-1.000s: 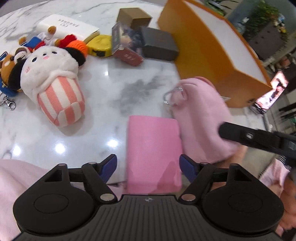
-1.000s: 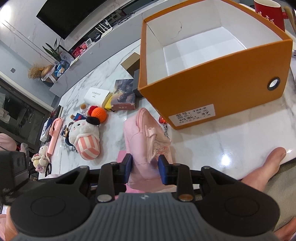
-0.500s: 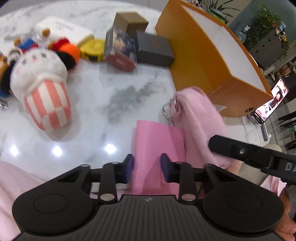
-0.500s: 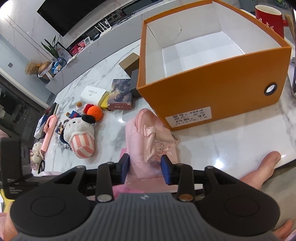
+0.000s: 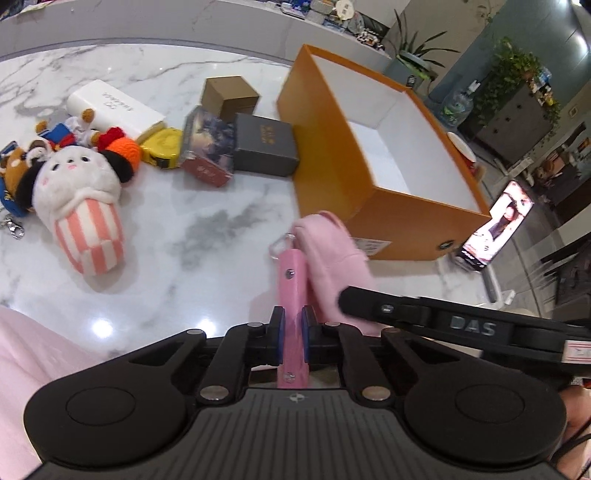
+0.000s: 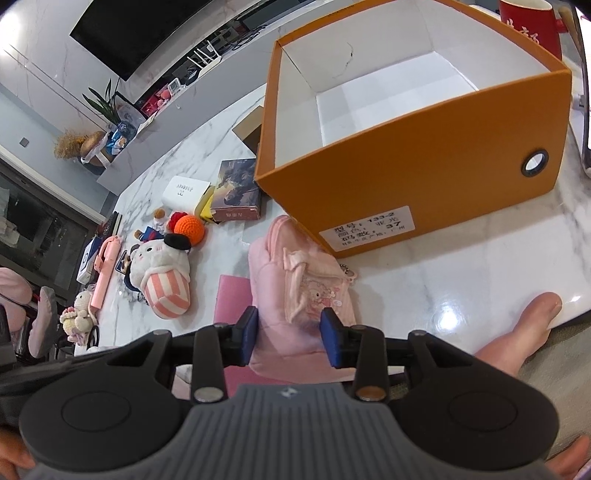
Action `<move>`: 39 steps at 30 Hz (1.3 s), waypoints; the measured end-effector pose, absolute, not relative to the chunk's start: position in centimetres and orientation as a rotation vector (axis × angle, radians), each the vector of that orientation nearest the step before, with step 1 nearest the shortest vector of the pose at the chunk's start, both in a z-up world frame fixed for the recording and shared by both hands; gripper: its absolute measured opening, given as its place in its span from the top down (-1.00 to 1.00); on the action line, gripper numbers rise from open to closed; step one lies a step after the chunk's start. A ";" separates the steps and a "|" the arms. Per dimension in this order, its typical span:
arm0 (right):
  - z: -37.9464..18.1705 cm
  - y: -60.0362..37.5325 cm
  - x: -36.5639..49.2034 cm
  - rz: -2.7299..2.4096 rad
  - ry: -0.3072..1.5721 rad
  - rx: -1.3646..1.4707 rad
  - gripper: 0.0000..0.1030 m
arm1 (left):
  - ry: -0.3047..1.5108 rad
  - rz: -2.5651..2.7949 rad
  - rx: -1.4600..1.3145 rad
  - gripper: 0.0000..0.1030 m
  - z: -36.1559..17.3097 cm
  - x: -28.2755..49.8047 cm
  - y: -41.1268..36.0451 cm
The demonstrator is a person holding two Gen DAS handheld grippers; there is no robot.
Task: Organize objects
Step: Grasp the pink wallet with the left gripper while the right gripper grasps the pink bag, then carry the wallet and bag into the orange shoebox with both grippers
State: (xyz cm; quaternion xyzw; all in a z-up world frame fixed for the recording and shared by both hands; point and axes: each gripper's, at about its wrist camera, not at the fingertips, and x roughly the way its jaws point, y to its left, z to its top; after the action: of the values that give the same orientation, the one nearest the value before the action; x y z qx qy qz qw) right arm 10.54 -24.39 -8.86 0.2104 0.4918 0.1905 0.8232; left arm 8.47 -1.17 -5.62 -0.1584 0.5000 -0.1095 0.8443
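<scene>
My left gripper (image 5: 291,334) is shut on a flat pink case (image 5: 291,280), held edge-up above the marble table; the same case shows in the right wrist view (image 6: 232,299). My right gripper (image 6: 289,334) has its jaws around a soft pink pouch (image 6: 295,288) with a cartoon patch, lying in front of the empty orange box (image 6: 424,173). The pouch (image 5: 332,254) and the box (image 5: 373,155) also show in the left wrist view. The right gripper's arm (image 5: 461,325) crosses that view.
A striped popcorn plush (image 5: 81,199), small toys and an orange crochet ball (image 5: 127,151) lie left. A white box (image 5: 114,107), yellow tape measure (image 5: 162,146), book (image 5: 208,146), grey box (image 5: 264,146) and brown box (image 5: 229,96) sit behind. A phone (image 5: 495,225) stands right. A red mug (image 6: 528,22) is behind the box.
My left gripper closed on the pink case and lifted it edge-up. My right gripper's jaws opened wider around the pink pouch.
</scene>
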 end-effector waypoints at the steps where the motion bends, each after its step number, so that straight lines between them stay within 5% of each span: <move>1: -8.9 -24.5 10.5 0.406 1.046 0.450 0.24 | 1.055 -0.234 -0.329 0.81 -5.6 8.6 -1.6; 9: -9.2 -25.5 10.5 0.408 1.052 0.488 0.24 | 1.063 -0.200 -0.233 0.52 -6.3 9.0 -3.5; 18: -9.9 -26.1 11.2 0.444 1.072 0.556 0.17 | 1.087 -0.198 -0.231 0.55 -7.6 9.4 -3.9; 23: -9.4 -25.7 10.6 0.446 1.046 0.533 0.36 | 1.066 -0.184 -0.231 0.61 -6.8 9.2 -3.5; 28: -6.9 -25.6 9.4 0.466 0.981 0.489 0.52 | 1.028 -0.196 -0.258 0.62 -4.6 8.6 -2.7; 39: 0.8 -27.9 6.6 0.535 0.788 0.472 0.53 | 0.879 -0.283 -0.280 0.62 3.3 8.2 -2.8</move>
State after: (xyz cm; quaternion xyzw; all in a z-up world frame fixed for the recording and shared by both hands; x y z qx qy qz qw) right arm 6.61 -27.94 0.84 0.2251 0.3759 0.2553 0.8619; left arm 8.18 -2.78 3.28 -0.1345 0.4225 -0.1361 0.8859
